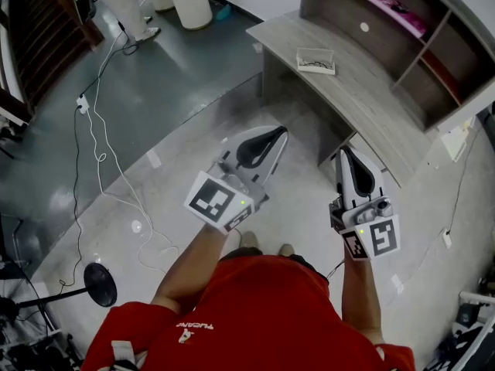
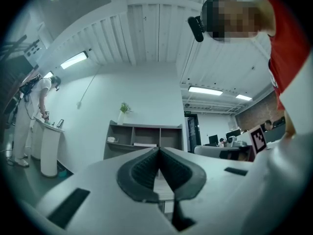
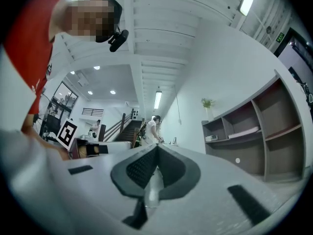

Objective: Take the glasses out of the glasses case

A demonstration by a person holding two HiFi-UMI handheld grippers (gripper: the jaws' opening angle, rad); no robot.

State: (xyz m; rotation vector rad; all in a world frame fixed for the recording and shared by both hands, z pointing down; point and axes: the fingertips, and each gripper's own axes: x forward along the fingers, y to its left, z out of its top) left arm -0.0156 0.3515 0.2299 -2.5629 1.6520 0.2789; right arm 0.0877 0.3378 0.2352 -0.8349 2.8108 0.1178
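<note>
The glasses case point(image 1: 315, 60) is a small pale box with something dark in it, lying on the grey desk point(image 1: 371, 103) at the upper right of the head view. Both grippers hang over the floor, well short of the desk, and point toward it. My left gripper point(image 1: 280, 132) has its jaws pressed together with nothing between them, as the left gripper view shows point(image 2: 158, 150). My right gripper point(image 1: 345, 151) is also shut and empty point(image 3: 157, 146). The glasses themselves cannot be made out.
A grey shelf unit point(image 1: 402, 45) stands behind the desk, with a pink item point(image 1: 398, 10) on a shelf. White cables point(image 1: 97, 141) and a black round stand base point(image 1: 100, 284) lie on the floor at left. Another person point(image 2: 29, 116) stands at a white counter far left.
</note>
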